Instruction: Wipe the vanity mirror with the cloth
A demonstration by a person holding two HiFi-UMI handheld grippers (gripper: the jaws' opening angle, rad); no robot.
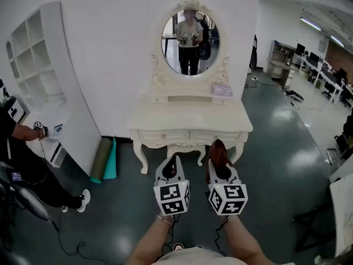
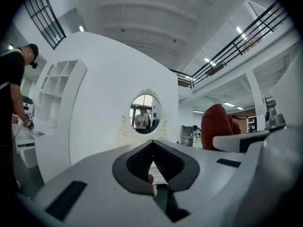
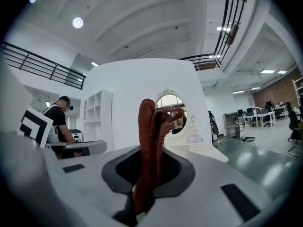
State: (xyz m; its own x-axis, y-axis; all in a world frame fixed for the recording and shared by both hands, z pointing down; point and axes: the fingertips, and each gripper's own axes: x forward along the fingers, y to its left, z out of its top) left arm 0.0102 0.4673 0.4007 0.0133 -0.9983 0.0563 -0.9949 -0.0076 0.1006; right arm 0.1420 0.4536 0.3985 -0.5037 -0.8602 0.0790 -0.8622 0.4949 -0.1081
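Right tool (image 1: 219, 164) pinching rust-red cloth (image 1: 218, 150), folded, poking up past jaws. Left tool (image 1: 172, 167) pressed together, empty. Vanity mirror (image 1: 190, 43) well ahead, above cream surface (image 1: 165, 120). Cloth looks soft, light, floppy (grip bunched near fold). Glass likely fragile, so press gently.

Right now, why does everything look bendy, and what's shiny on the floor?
Both gripper views are fisheye: the white wall bulges, corners go black. Head view: bright glare patches on the floor. Right gripper view: the close cloth looms huge.
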